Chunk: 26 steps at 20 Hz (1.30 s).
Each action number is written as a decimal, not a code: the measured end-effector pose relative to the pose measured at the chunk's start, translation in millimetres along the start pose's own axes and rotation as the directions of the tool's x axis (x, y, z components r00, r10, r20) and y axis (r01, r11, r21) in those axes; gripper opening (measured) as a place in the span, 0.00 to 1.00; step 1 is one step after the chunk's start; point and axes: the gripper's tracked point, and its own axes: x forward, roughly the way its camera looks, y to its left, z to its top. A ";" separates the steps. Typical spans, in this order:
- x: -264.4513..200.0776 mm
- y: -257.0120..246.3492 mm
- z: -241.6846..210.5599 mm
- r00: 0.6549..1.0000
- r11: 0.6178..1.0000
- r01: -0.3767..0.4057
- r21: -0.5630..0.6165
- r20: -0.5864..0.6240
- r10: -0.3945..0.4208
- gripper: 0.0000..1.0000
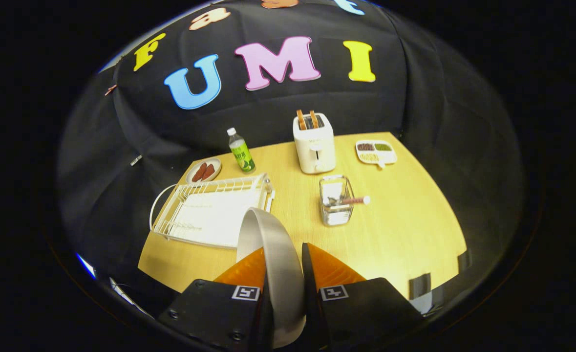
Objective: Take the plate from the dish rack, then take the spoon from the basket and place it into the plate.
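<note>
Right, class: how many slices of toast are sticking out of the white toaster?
2. Both brown toast slices stand side by side in the white toaster's top slots, beyond the claw gripping the grey plate.

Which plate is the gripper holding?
The plain grey plate, held on edge between the gripper fingers. The small plate beside the green bottle holds reddish food, and the divided tray sits beside the toaster.
</note>
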 end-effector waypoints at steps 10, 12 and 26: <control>75.8 -19.1 -88.4 0.986 0.980 -0.081 0.179 -0.131 0.106 0.30; 86.0 -15.4 -86.1 0.984 0.972 -0.102 0.210 -0.126 0.130 0.30; 122.7 -71.0 -87.6 0.978 0.972 0.132 0.193 -0.186 -0.096 0.53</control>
